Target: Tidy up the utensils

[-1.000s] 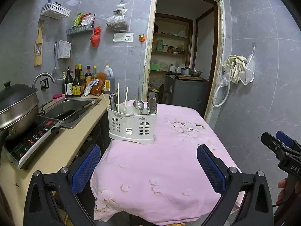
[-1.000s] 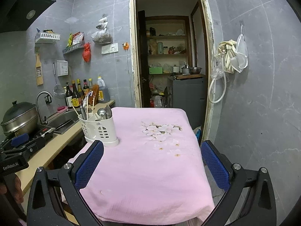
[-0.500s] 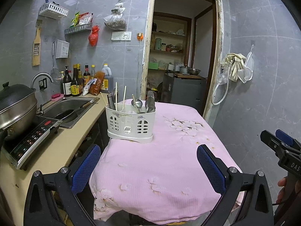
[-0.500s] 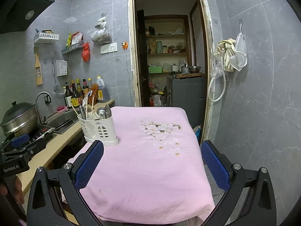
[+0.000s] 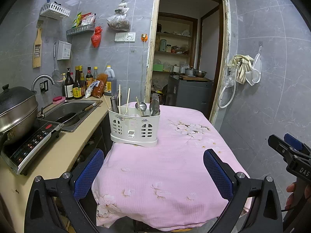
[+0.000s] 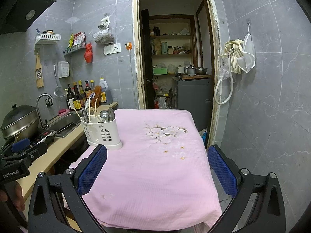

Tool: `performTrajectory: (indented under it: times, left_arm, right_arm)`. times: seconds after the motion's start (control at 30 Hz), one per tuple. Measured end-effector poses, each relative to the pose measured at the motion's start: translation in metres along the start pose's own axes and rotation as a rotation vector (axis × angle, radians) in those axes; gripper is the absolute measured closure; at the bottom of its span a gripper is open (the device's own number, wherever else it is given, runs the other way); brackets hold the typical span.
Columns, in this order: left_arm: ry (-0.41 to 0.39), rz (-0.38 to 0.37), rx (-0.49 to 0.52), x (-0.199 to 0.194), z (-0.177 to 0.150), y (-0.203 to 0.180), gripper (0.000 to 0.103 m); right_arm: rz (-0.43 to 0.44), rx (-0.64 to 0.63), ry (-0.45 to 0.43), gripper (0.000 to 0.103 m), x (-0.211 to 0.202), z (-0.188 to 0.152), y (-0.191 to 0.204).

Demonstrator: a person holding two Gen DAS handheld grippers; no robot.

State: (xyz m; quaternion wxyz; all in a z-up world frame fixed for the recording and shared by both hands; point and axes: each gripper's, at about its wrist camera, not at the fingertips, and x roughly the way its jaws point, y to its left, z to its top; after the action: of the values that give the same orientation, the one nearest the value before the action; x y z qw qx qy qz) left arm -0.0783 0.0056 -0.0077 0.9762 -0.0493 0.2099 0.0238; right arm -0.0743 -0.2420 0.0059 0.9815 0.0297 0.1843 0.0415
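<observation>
Little has moved; left gripper [image 5: 153, 171] edges slightly nearer utensil caddy [image 5: 134, 125]. Both jaws released, empty. Range hood [image 6: 29, 7] appears only in right view; caddy's compartments unclear.

Both cameras look forward from the near end of the pink-clothed table [image 5: 165, 174] toward the doorway [image 6: 175, 58], well back from it. The left view sits nearer the counter [image 5: 48, 155], the right view further right. Both share the utensil holder [image 5: 135, 125], the sink [image 6: 64, 122] and the tiled wall.
</observation>
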Motion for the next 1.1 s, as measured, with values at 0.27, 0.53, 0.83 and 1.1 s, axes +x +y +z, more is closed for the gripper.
performTrajectory:
  times: [0.27,0.53,0.83,1.1]
  left_arm:
    - [0.001,0.0,0.001,0.0,0.0003,0.0002,0.0]
    - [0.002,0.001,0.0,-0.0002,0.0004,-0.0004,0.0]
    - [0.001,-0.001,0.001,-0.0001,0.001,0.0015,0.0]
    - [0.002,-0.001,0.001,0.0003,0.0008,0.0017,0.0]
  right_arm:
    - [0.0,-0.001,0.001,0.001,0.0004,-0.0004,0.0004]
    - [0.0,-0.002,0.001,0.001,0.0012,-0.0015,0.0013]
    - [0.002,-0.004,0.003,0.001,0.0026,-0.0027,0.0026]
    - [0.002,-0.005,0.005,0.001,0.0033,-0.0035,0.0041]
